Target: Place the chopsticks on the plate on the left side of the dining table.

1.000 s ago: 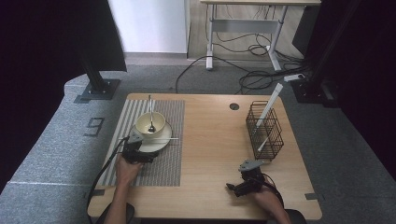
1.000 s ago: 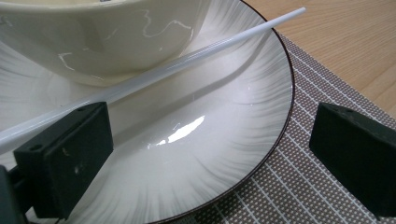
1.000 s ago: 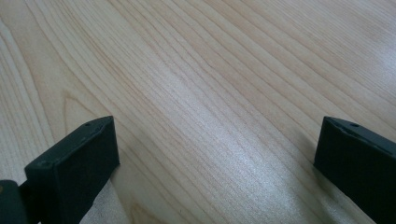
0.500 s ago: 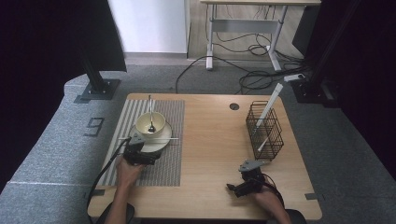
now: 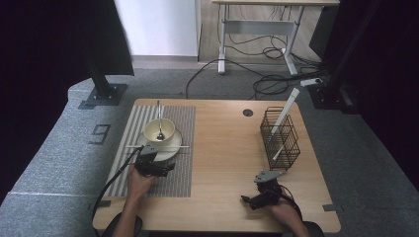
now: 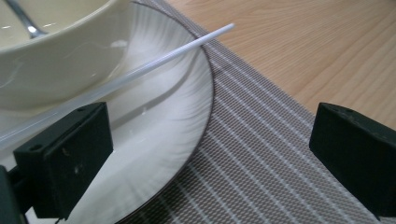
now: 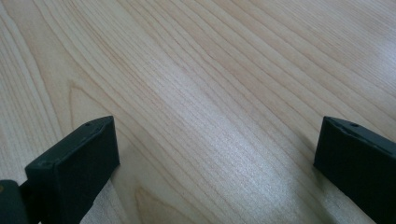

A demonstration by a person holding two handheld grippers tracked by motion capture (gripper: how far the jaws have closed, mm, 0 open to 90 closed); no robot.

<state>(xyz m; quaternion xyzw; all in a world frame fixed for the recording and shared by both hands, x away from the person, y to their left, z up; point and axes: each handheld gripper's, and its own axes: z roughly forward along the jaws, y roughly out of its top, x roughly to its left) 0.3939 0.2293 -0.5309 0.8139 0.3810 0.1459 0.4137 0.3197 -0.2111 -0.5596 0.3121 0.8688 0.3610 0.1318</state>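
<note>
Glossy glazed plate (image 6: 154, 121) w/ thin white plastic rod (image 6: 154, 63); woven matt mat (image 6: 261, 154) beside plate; smooth wood table (image 7: 210, 93).

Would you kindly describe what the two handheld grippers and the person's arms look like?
The left gripper and right gripper are black, each topped by a grey three-cornered plate, with blocky rectangular black jaws. A black cable trails from the left one. The forearms are bare, no sleeves visible.

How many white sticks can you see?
2. One white stick lies across the plate beside the bowl. The other white stick stands tilted in the wire basket; more may hide there.
</note>
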